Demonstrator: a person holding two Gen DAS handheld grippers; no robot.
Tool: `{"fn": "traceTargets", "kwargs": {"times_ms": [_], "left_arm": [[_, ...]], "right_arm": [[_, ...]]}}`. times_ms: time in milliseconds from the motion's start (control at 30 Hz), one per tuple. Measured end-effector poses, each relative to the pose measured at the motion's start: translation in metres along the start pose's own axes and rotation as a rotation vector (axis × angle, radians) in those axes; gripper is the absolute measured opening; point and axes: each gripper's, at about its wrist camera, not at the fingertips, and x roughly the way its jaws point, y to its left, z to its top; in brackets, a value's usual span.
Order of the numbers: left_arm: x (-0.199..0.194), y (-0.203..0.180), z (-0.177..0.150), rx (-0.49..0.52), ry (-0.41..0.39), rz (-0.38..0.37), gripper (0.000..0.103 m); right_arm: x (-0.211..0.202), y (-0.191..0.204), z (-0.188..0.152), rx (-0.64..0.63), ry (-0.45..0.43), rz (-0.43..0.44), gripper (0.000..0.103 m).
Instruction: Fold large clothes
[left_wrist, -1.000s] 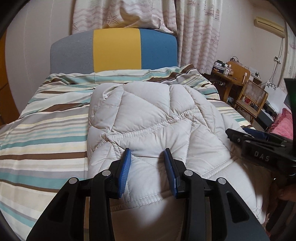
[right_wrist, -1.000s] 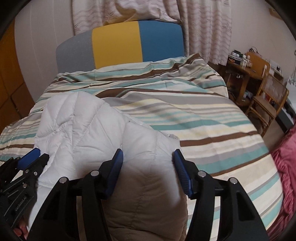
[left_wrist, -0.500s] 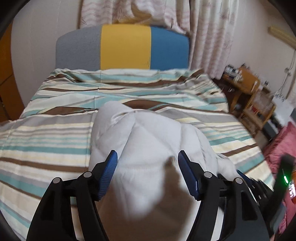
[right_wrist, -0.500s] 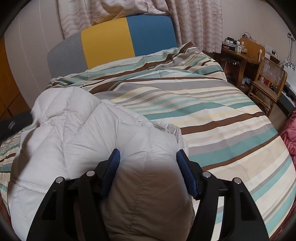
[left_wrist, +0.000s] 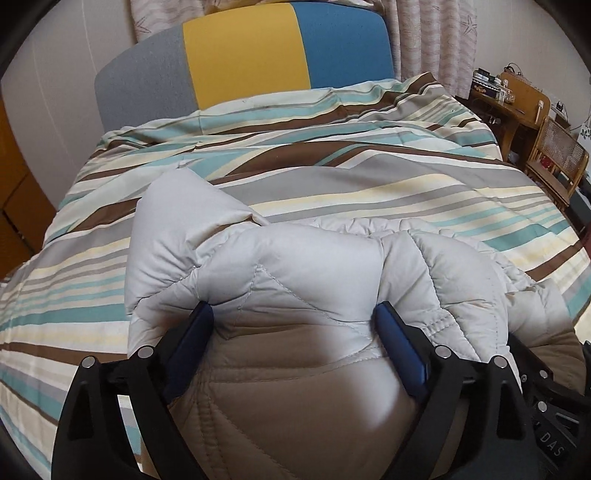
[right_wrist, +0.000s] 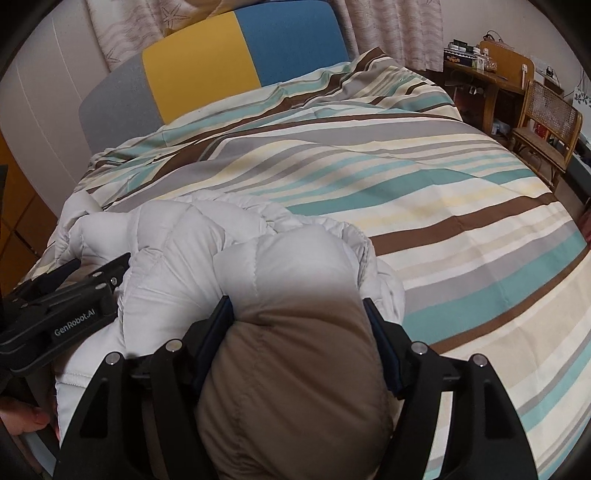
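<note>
A puffy quilted jacket (left_wrist: 295, 266), pale grey outside with a tan lining, lies bunched and folded on the near part of the bed. My left gripper (left_wrist: 294, 317) points down into it. Its jaws are opening wide, and the padded fold bulges up between the blue pads (left_wrist: 395, 339). In the right wrist view the jacket (right_wrist: 177, 251) sits at lower left. My right gripper (right_wrist: 297, 310) is pushed into a thick tan and grey roll of it, jaws opening, the roll filling the gap. The left gripper (right_wrist: 66, 295) shows beside it.
A striped duvet (left_wrist: 369, 184) covers the bed, with a grey, yellow and blue headboard (left_wrist: 243, 48) behind. A wooden desk (left_wrist: 517, 99) and cane chair (left_wrist: 557, 162) stand to the right. A thumb (right_wrist: 29, 417) shows at the lower left edge.
Both grippers came down towards the near edge of the bed. The left jaws spread from narrow to wide. The jacket went from spread out to bunched up close under both cameras.
</note>
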Motion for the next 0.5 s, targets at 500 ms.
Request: {"fn": "traceTargets", "kwargs": {"times_ms": [500], "left_arm": [[-0.094, -0.006, -0.049, 0.092, -0.147, -0.082, 0.093]], "right_arm": [[-0.056, -0.003, 0.009, -0.028, -0.105, 0.055, 0.070]]}}
